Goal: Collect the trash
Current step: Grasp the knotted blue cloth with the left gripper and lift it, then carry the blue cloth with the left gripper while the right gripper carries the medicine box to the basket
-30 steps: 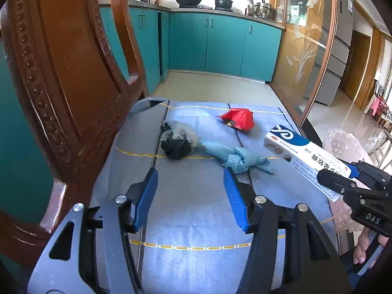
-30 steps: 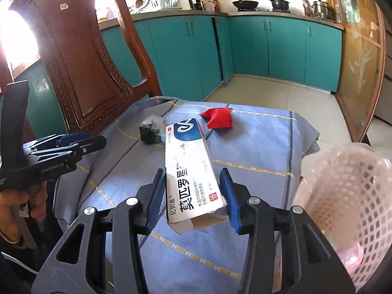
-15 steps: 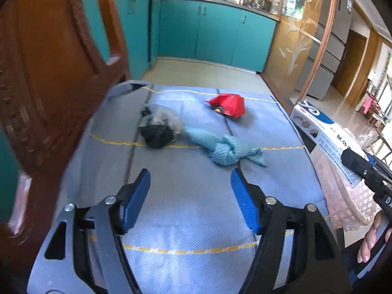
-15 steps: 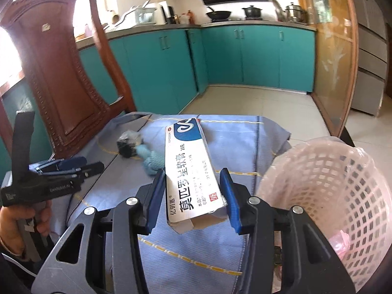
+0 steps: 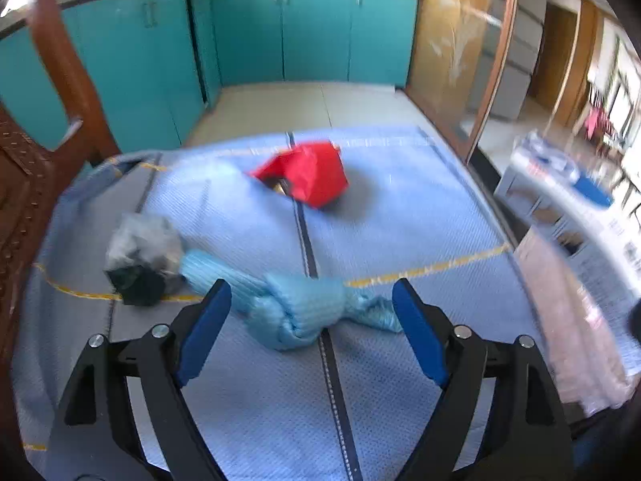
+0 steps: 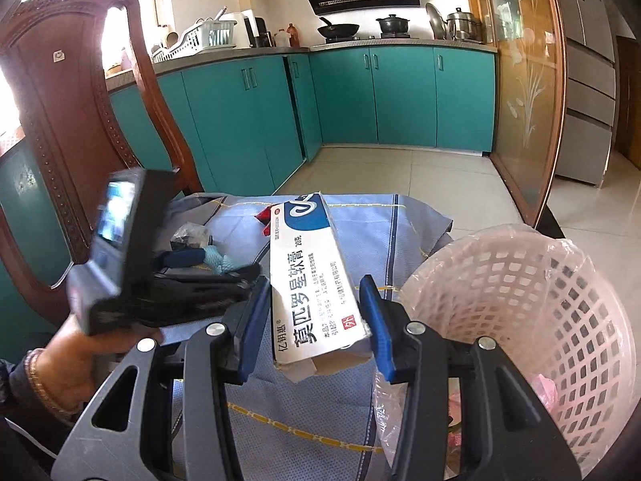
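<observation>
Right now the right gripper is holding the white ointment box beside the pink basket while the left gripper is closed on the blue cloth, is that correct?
Not quite: the left gripper is open, its fingers either side of the blue cloth, as the left wrist view shows. The right gripper does hold the white ointment box beside the pink basket.

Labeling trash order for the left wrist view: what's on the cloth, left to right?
Grey-black bag → knotted blue cloth → red wrapper. Past the cloth's right edge: the white box, blurred, held over the pink basket.
</observation>
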